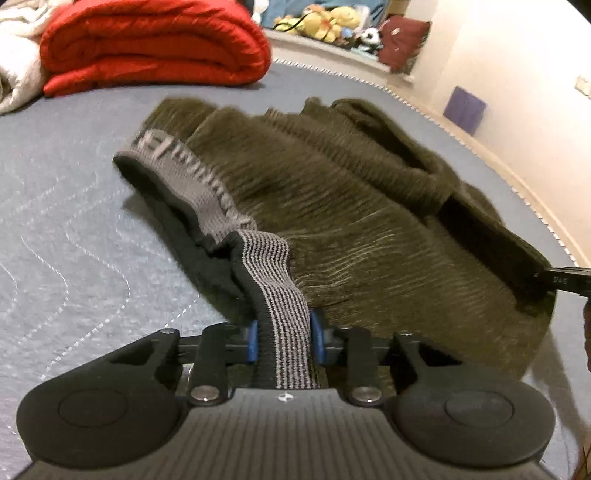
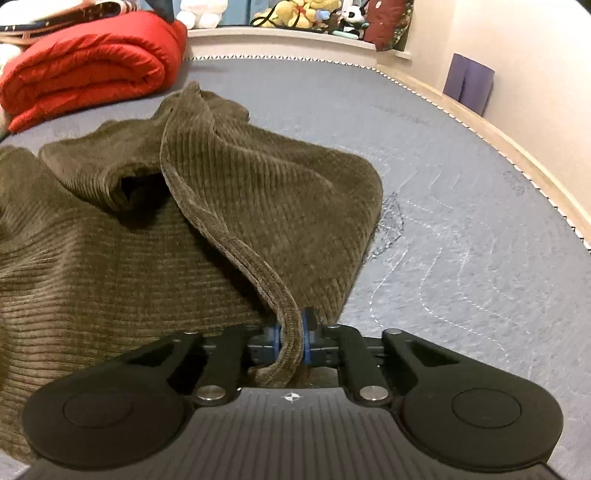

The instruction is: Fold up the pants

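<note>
- Pants (image 1: 332, 192), olive-brown corduroy, lie bunched on a grey quilted mattress (image 1: 74, 240), roughly mid-bed.
- Left gripper (image 1: 284, 338): blue pads pressed against both sides of the striped grey-and-black waistband (image 1: 273, 280); the band runs between the fingers and back toward the gripper body. Jaws partly closed, clamped on that band.
- Grey lettered stretch of the waistband curves away to the upper left in the left wrist view; lettering blurred, unreadable.
- Right gripper (image 2: 291, 338): jaws nearly shut, blue pads pinching a thick corduroy hem (image 2: 236, 251) that rises from the fingers in a ridge across the cloth.
- In the right wrist view the pants (image 2: 110, 258) spread to the left of the gripper; bare mattress (image 2: 461, 221) to the right.
- A black gripper tip shows at the right edge of the left wrist view, at the pants' far side.
- Red folded quilt (image 1: 155, 44) sits at the far end of the bed, apart from the pants.
- Stuffed toys (image 2: 295, 14) line a ledge beyond the bed; a purple object (image 2: 469, 81) leans on the wall to the right.
</note>
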A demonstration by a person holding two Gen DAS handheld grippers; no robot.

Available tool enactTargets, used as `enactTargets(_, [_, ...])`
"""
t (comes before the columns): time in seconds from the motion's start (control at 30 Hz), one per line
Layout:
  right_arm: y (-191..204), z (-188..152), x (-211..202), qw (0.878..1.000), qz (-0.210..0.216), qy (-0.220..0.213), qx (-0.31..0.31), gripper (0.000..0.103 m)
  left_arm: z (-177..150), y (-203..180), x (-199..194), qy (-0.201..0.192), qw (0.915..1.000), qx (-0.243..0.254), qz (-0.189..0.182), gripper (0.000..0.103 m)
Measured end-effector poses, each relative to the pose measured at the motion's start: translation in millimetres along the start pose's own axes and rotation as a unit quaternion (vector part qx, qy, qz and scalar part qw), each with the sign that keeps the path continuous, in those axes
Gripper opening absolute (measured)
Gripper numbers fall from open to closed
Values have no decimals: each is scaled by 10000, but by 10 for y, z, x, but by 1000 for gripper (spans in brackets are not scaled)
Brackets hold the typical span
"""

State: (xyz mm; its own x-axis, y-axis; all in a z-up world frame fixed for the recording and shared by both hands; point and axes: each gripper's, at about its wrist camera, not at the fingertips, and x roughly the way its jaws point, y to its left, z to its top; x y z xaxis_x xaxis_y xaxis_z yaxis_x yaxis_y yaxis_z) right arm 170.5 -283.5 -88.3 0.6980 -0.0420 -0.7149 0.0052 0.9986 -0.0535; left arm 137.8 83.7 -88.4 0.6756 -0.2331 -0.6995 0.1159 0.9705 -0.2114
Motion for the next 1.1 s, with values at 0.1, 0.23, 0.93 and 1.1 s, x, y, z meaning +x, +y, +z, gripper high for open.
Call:
enactTargets(0.1, [24,30,-191,9999,126,-114,-16,9,4,-30,-238,-203,9996,107,-134,27])
enactTargets(0.23, [83,40,-496,9988,318,-342,-159,8,-30,55,-577,-365,9991,51,-204,26])
enactTargets(0.93, [775,-852,-1731,8998,2906,584,-3202,14,-733,1186,-1661,1030,9898,-974,130,52])
enactTargets(1.1, [695,-453,-1894,9064,3326,206,-2597,57,-495,952,-1759,579,9936,-689,681,59])
